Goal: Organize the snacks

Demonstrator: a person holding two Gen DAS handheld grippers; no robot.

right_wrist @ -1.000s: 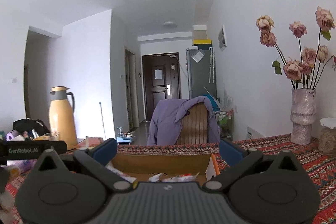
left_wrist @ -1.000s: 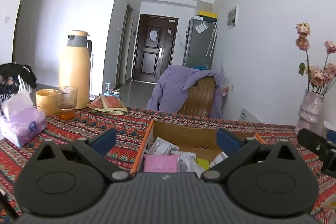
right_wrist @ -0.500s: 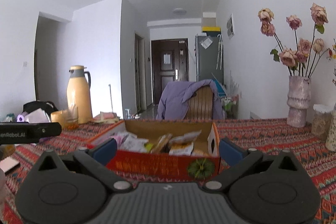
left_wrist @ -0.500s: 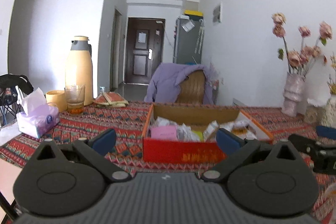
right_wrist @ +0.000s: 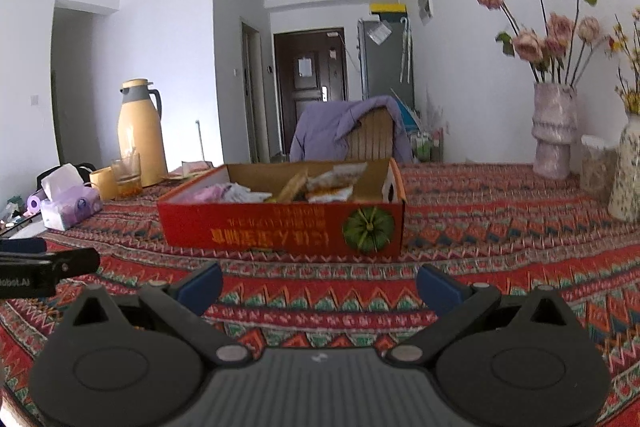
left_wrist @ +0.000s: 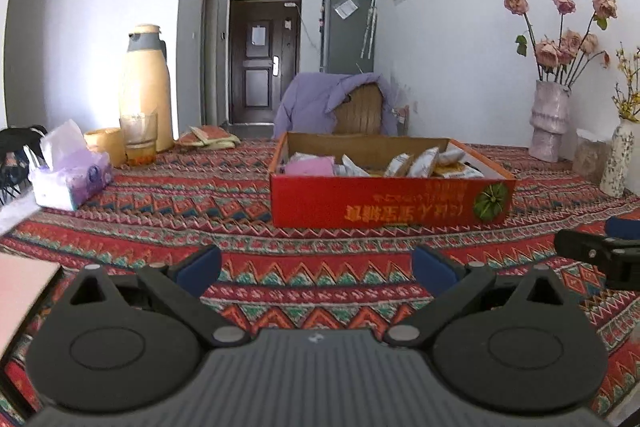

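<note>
Pulled back from above the shallow red cardboard box (left_wrist: 390, 201) of snack packets (left_wrist: 416, 163) on the patterned red tablecloth (left_wrist: 180, 203), left gripper (left_wrist: 316, 271) and right gripper (right_wrist: 320, 287) both wide open and empty; best re-approached level, over the near wall.

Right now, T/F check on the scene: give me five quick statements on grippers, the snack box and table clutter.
1. Both the left gripper and right gripper are open and empty. True.
2. The red box holds snack packets. True.
3. The box is closed with a lid. False: its top is open.
4. The tissue pack sits inside the box. False: it lies on the tablecloth, left of the box.
5. The thermos stands upright behind a glass. True.
</note>
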